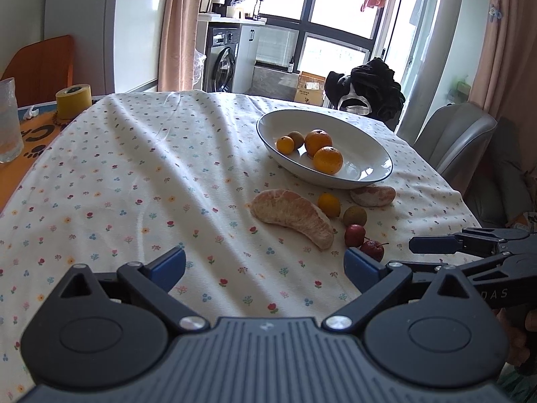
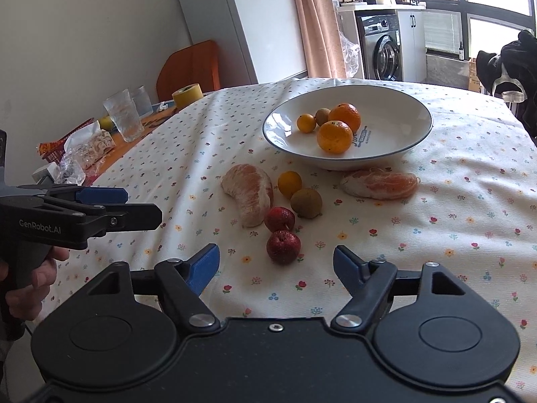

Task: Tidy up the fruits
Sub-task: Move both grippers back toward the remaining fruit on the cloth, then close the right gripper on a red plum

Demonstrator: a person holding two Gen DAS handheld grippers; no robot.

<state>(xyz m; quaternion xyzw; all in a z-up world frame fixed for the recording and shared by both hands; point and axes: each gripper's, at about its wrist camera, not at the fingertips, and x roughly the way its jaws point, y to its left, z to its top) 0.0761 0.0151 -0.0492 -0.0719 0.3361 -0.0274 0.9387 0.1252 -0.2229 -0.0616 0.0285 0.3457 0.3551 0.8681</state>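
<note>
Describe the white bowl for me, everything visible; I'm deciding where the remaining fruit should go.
The white bowl is wide, shallow and glossy, apparently ceramic, with a thin dark rim line and blue print inside. It sits upright on the floral tablecloth toward the table's far side. Inside are two oranges, a small yellow-orange fruit and a small brownish fruit. A peeled citrus segment lies against its near base.

In the left wrist view the rim of the white bowl (image 1: pixel 335 181) covers the upper edge of the far peeled citrus segment (image 1: pixel 372 196). The blue printing inside the bowl is too small to read. The hand (image 2: pixel 20 288) on the left gripper (image 2: pixel 134 206) is cut off by the picture's left edge. The glass (image 1: pixel 8 124) is also cropped.
</note>
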